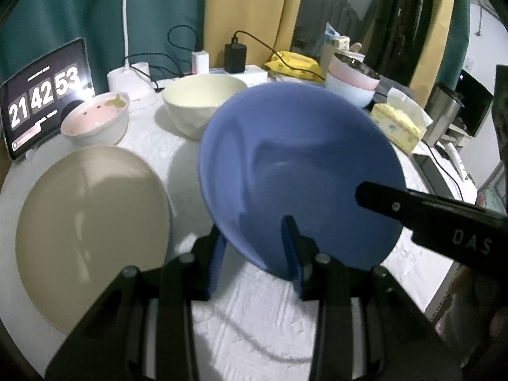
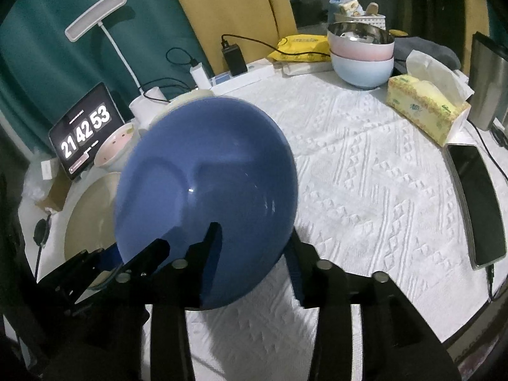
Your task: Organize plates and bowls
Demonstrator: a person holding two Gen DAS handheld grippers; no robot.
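Both pairs of fingers are on the blue plate [image 1: 298,171] right now, and we have it lifted and tilted above the white tablecloth [image 2: 365,190]. Our left gripper [image 1: 255,254] straddles the near rim, one blue pad [image 1: 292,247] lying over the plate's upper face and the other tucked beneath the edge, so the fingers are closed on that rim with only the plate's thickness between them. Our right gripper [image 2: 254,260] takes the same plate from the other side: one finger lies across the inside face, the other sits beyond the edge, and we cannot tell whether that outer finger is pressing or just beside the rim.

As for progress, we judge the job is midway. Over at the far right a pink bowl [image 2: 362,47] is already nested in a pale blue bowl [image 2: 363,70], with something metallic sitting inside the pink one. On the left, the beige plate [image 1: 92,231] lies flat, well apart from that stack, and looks like the natural landing spot for the blue plate. A cream bowl [image 1: 200,101] and a small pink-lined bowl [image 1: 95,120] stand loose behind, not yet stacked, so those two remain to be gathered.
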